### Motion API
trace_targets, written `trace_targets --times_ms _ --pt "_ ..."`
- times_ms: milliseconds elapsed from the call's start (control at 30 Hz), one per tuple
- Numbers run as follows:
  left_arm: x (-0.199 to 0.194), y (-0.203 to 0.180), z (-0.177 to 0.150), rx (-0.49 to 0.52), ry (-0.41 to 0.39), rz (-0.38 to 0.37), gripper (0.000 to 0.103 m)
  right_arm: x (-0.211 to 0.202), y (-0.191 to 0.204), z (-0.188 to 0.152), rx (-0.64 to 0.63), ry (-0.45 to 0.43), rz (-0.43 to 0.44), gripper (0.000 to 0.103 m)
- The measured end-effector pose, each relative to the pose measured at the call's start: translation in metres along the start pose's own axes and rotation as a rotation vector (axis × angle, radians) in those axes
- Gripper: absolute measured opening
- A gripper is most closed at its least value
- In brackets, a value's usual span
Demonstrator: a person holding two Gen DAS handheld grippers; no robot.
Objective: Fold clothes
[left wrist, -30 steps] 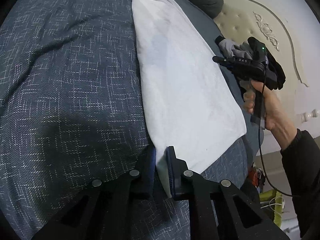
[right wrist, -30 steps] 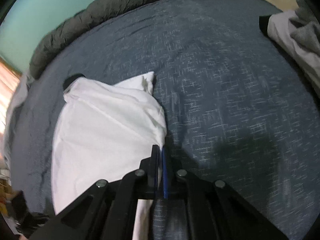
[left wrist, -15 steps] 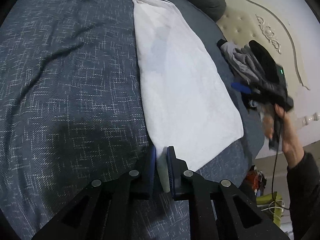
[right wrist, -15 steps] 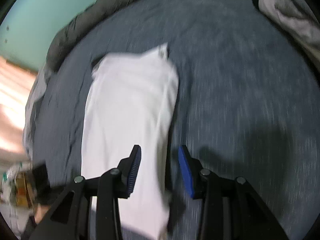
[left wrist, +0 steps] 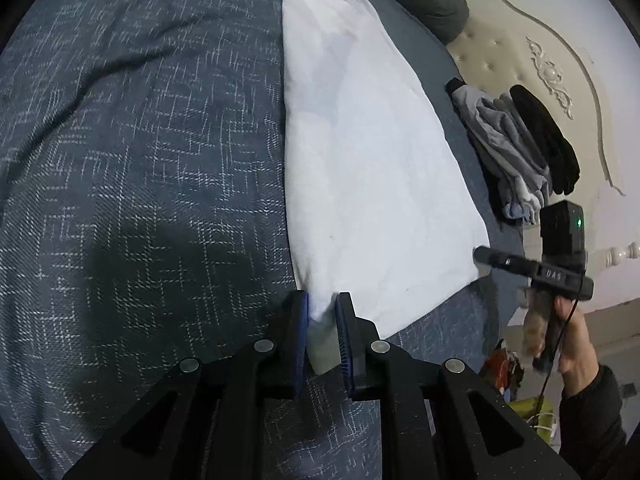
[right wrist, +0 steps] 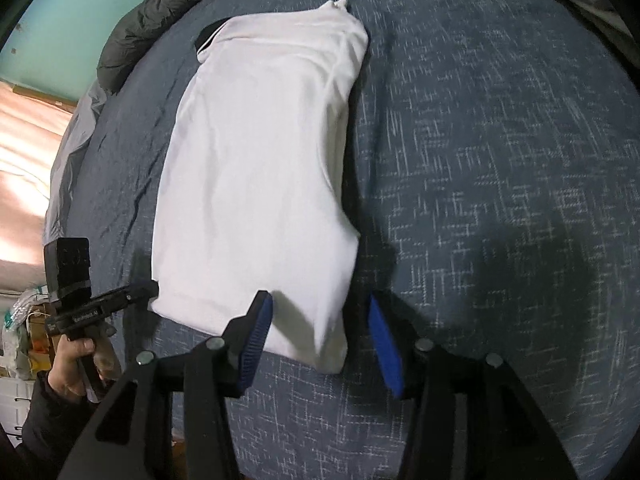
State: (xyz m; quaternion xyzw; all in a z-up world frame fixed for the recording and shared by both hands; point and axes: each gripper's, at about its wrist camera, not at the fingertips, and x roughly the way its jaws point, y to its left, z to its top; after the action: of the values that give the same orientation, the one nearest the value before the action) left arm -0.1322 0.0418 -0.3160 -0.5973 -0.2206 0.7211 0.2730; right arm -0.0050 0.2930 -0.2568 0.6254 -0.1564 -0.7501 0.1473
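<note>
A white garment [left wrist: 368,160] with a dark collar lies folded into a long strip on the dark blue bedspread [left wrist: 140,160]. My left gripper [left wrist: 322,308] pinches its near left corner between the blue pads, and its jaws are starting to open. In the right wrist view the same garment [right wrist: 256,160] stretches away from my right gripper [right wrist: 320,304]. That gripper's jaws are opening, and the near right corner lies loose between the pads, untouched. A hand holds the right gripper [left wrist: 532,268] by that corner in the left wrist view.
A pile of grey and black clothes [left wrist: 520,152] lies by the cream headboard [left wrist: 560,60]. A dark green quilt [right wrist: 132,28] is bunched along the far side of the bed. The bed edge drops off behind the near corners, with clutter on the floor.
The right gripper let go of the garment's far corner, opened, and drew back along its edge to the near right corner. The left gripper kept its hold and place.
</note>
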Motion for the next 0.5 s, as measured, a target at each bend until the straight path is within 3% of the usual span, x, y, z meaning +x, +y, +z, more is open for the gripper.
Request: trace_targets --times_ms 267,500 --pt "-0.0058 0.0064 -0.002 -0.033 -0.015 -0.023 0.016 0.007 -0.0001 -0.0056 0.011 0.011 -0.004 0.05" --pt "-0.0068 0.0011 0.0044 -0.012 -0.033 0.03 0.017 0.0064 -0.0042 -0.007 0.011 0.016 0.006 0.05"
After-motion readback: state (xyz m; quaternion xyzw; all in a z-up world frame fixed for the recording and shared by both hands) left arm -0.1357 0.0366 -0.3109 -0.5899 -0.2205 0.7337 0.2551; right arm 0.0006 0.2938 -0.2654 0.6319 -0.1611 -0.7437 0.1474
